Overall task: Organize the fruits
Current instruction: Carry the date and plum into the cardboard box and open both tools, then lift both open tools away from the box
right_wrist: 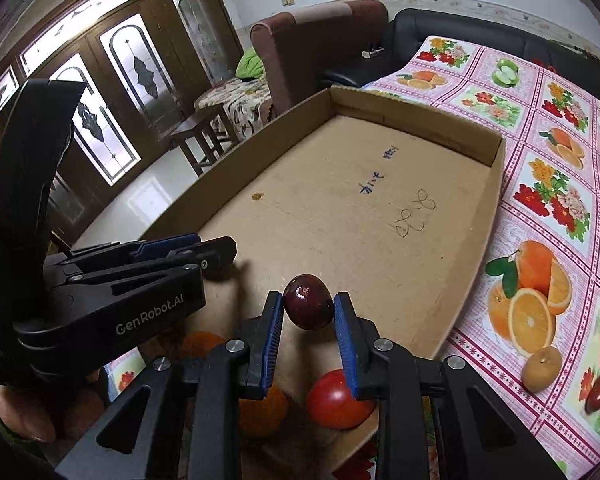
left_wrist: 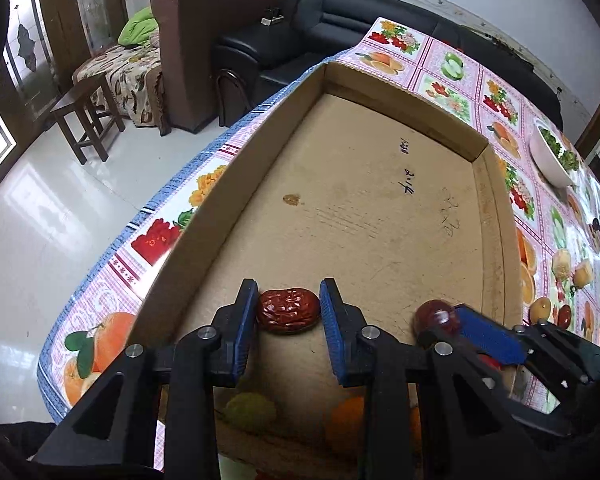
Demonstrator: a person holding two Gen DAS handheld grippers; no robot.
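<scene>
Fruit sorting's mid-way here, both grippers loaded and hanging low over the near end of the cardboard tray. Left gripper is clamped on a wrinkly dried red date, pads pressing on both ends. Right gripper is squeezing a dark glossy plum-ish fruit, and that one looks off the floor, judging by the shadow under it.

Stuff I'd worry about:

- The two grippers are really close, right one sitting just beside the left's fingertips in the left wrist view. If both drop to release at once, they could bump and knock a fruit loose.
- The dark fruit is round and shiny, held only at its widest part. A small twist and it may squirt out and roll across the tray, since there's nothing in the middle to stop it.
- A red tomato and an orange sit right below the right gripper near the tray's edge. Letting go there could land one fruit on another or shove something over the low wall onto the bench.
- The date looks way safer: flat-ish, grippy skin.
</scene>
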